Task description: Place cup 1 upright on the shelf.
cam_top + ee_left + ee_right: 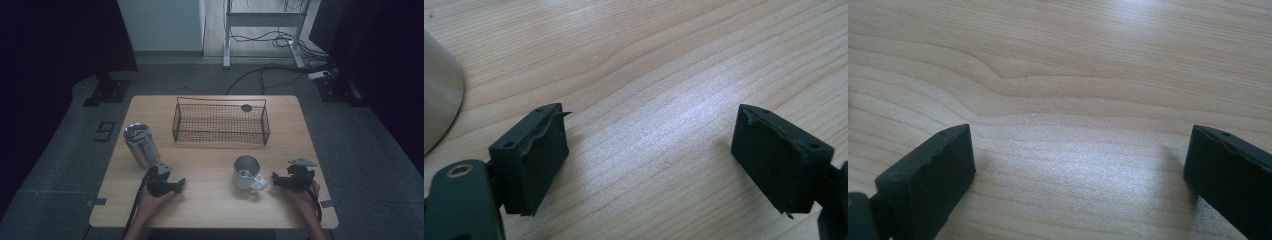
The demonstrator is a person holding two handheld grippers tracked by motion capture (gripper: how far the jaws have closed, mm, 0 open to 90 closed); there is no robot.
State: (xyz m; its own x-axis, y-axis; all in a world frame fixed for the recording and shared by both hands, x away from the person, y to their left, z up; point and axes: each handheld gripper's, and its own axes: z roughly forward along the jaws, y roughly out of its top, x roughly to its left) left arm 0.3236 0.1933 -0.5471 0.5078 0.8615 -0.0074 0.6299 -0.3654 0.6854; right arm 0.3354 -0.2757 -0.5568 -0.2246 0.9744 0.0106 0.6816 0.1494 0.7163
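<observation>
My right claw (280, 181) rests open and empty on the table (210, 210), just beside the steel mug (247, 172), its handle toward me. It looks rigid, light and probably slick; I'd pinch the handle. My left claw (172, 186) gapes empty too.

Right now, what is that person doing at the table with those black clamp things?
A person sits at a wooden table with a gripper in each hand. The left gripper rests near a steel tumbler, the right gripper beside a metal mug. Both have their jaws open with nothing between them. A wire basket waits at the back. Nothing is picked up yet.
</observation>
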